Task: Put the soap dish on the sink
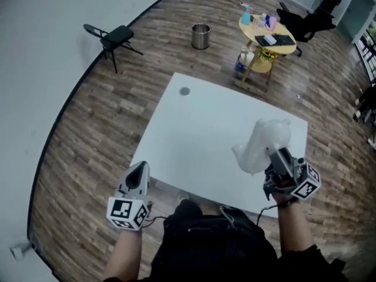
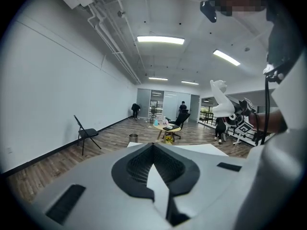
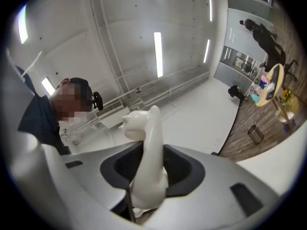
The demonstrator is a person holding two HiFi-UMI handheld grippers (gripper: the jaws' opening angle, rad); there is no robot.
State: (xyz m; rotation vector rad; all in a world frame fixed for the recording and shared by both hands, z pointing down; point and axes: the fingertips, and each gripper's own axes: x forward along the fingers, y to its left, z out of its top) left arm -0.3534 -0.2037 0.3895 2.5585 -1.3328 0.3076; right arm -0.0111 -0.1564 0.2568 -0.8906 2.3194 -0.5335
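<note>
My right gripper [image 1: 274, 157] is shut on a white soap dish [image 1: 265, 141] and holds it raised above the right part of the white table [image 1: 194, 134]. In the right gripper view the soap dish [image 3: 146, 143] stands edge-on between the jaws of the right gripper [image 3: 147, 178], tilted up toward the ceiling. From the left gripper view the soap dish [image 2: 221, 99] shows at the right. My left gripper [image 1: 141, 169] hovers at the table's near left edge, its jaws together with nothing in them; the left gripper [image 2: 154, 145] points level over the table. No sink is in view.
A small grey round spot [image 1: 184, 91] marks the table's far left corner. Beyond the table stand a metal bin [image 1: 200, 36], a folding chair [image 1: 114, 38], a round yellow table [image 1: 267, 33] with items and a black office chair [image 1: 306, 20]. Wood floor surrounds the table.
</note>
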